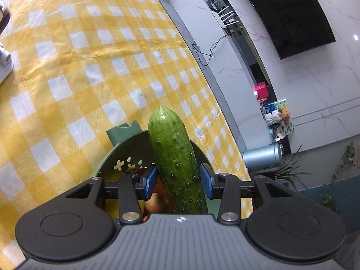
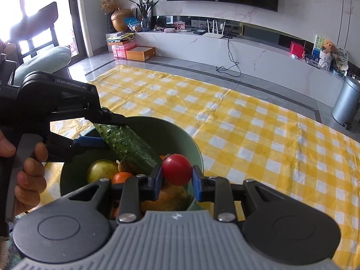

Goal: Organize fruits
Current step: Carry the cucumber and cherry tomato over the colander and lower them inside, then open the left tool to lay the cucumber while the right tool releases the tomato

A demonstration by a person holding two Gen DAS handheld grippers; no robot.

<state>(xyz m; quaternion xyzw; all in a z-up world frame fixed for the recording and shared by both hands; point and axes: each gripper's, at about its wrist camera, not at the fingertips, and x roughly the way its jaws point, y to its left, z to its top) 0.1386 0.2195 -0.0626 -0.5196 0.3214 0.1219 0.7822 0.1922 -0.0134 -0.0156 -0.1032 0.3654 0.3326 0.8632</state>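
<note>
Item: round green plastic bowl (image 2: pixel 198 157), already part-filled. We held a bumpy green cucumber (image 1: pixel 177 171) between loosening left claw (image 1: pixel 178 181) pads; right claw (image 2: pixel 176 180) pinched a small red tomato (image 2: pixel 176 169); both undeposited.

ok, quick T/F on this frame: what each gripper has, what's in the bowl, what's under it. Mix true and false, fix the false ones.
1. The right gripper is clamped on a small round red tomato. True.
2. The long bumpy green cucumber lies flat on the cloth. False: it sits between the left gripper pads, slanting into the bowl.
3. The round green plastic bowl is empty. False: a yellow-green round fruit and a small orange citrus lie in it.
4. The bowl stands on a yellow-and-white checked cloth. True.
5. The tomato rests on the cloth. False: it is held over the bowl.
</note>
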